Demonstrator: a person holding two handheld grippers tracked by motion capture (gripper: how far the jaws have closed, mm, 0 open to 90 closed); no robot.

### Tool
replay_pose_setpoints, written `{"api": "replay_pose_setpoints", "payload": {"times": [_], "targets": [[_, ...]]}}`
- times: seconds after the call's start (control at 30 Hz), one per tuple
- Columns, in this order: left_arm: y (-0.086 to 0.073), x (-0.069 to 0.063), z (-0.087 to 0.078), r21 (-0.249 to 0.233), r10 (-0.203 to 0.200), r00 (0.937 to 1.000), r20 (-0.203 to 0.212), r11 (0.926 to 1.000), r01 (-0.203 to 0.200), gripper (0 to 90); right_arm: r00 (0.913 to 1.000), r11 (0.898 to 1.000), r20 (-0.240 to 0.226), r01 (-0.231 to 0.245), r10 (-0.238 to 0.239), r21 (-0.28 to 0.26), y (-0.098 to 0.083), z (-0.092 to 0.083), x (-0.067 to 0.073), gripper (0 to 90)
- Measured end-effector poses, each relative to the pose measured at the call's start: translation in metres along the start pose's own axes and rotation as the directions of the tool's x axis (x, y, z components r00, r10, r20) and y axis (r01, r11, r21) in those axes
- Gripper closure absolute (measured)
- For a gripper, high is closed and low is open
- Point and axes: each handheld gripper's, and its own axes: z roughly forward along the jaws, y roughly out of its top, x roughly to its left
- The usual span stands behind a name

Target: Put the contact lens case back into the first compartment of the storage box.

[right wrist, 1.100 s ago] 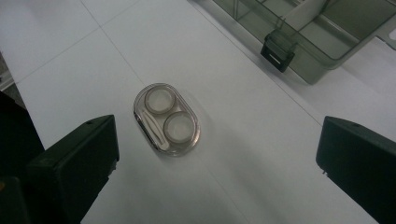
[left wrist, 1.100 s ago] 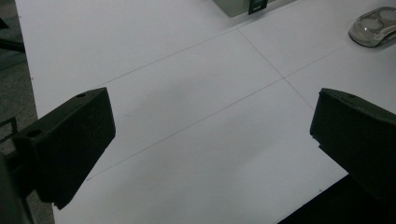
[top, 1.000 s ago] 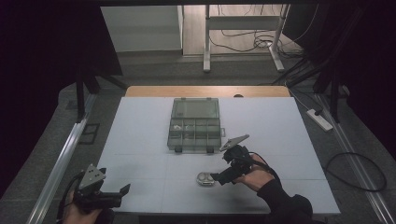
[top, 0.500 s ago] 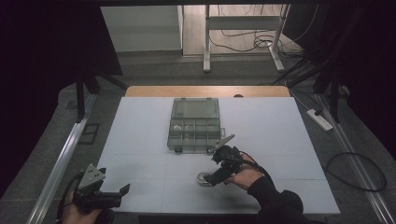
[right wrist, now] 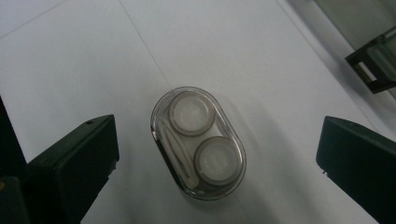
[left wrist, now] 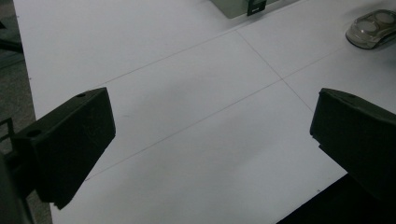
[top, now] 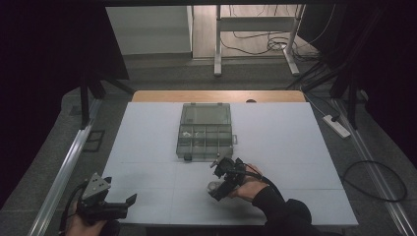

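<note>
A clear oval contact lens case (right wrist: 198,142) with two round caps and a white stick inside lies flat on the white table (top: 147,147). My right gripper (right wrist: 217,135) hangs over it, open, one black jaw on each side and neither touching. From above, the right gripper (top: 219,189) tilts down onto the case (top: 214,186) near the table's front middle. My left gripper (top: 129,200) rests open at the front left corner, nothing between its jaws. In the left gripper view, the left gripper (left wrist: 212,126) points across bare table, and the case (left wrist: 373,28) lies far off at upper right.
A clear plastic compartment box (top: 205,130) stands shut at mid-table, just beyond the case; its dark latch (right wrist: 373,70) shows at the right edge of the right gripper view. The table's front edge (left wrist: 327,196) lies close to the left gripper.
The right gripper has moved left and tipped down, so its open jaws now straddle the lens case. The left gripper and the case have stayed put.
</note>
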Motion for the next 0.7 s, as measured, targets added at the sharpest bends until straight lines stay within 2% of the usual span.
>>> {"api": "replay_pose_setpoints", "payload": {"times": [0.5, 0.7], "targets": [[0.0, 0.0, 0.0, -0.001, -0.001, 1.0, 0.002, 1.0, 0.001, 0.2, 0.9981, 0.996, -0.005, 0.061, -0.061, 0.059, -0.004, 0.018, 0.002, 0.0], [0.0, 0.0, 0.0, -0.002, 0.001, 1.0, 0.003, 1.0, -0.001, 0.2, 0.9938, 0.991, 0.023, 0.107, -0.109, 0.082, -0.006, 0.024, 0.005, 2.1]]}}
